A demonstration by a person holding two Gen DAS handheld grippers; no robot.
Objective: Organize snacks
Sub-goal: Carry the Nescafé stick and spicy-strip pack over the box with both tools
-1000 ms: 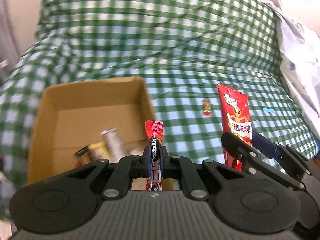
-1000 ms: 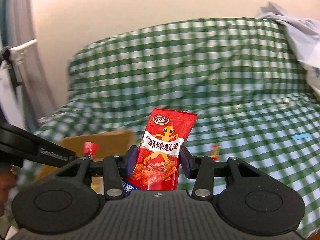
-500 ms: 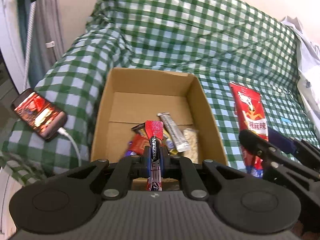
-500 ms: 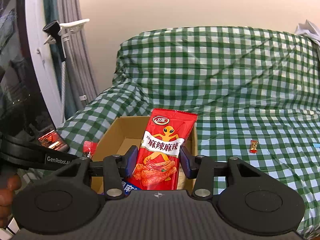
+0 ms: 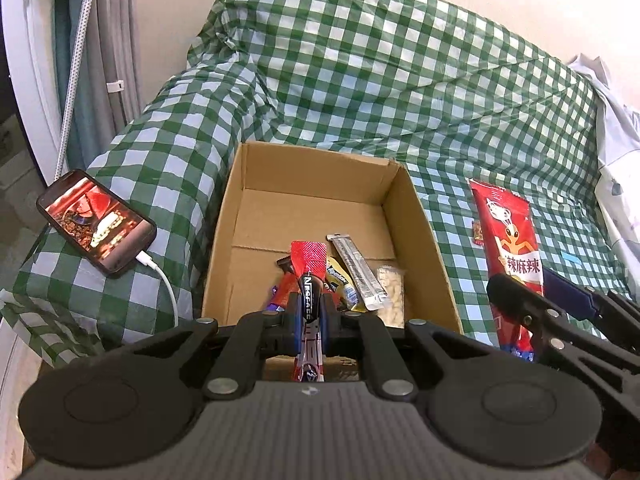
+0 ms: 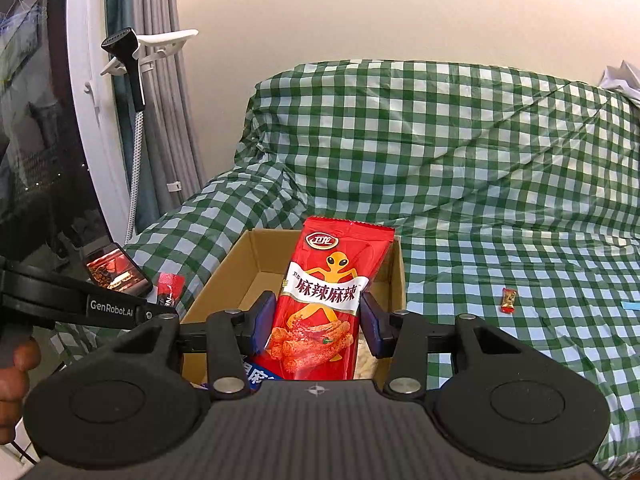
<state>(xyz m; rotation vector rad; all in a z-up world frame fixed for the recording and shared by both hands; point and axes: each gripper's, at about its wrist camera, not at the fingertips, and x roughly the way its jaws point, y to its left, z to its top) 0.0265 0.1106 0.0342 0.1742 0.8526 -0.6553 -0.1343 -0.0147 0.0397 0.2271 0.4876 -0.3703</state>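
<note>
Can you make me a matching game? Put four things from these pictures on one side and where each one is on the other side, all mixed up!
Things:
1. Nescafe stick
2. red alien snack bag
3. small candy
4. phone

Places:
A. lying alone on the checkered cover
B. on the sofa arm, plugged into a white cable
C. in the left gripper
D. in the right gripper

Pairs: 1-C, 2-D, 3-A, 4-B
</note>
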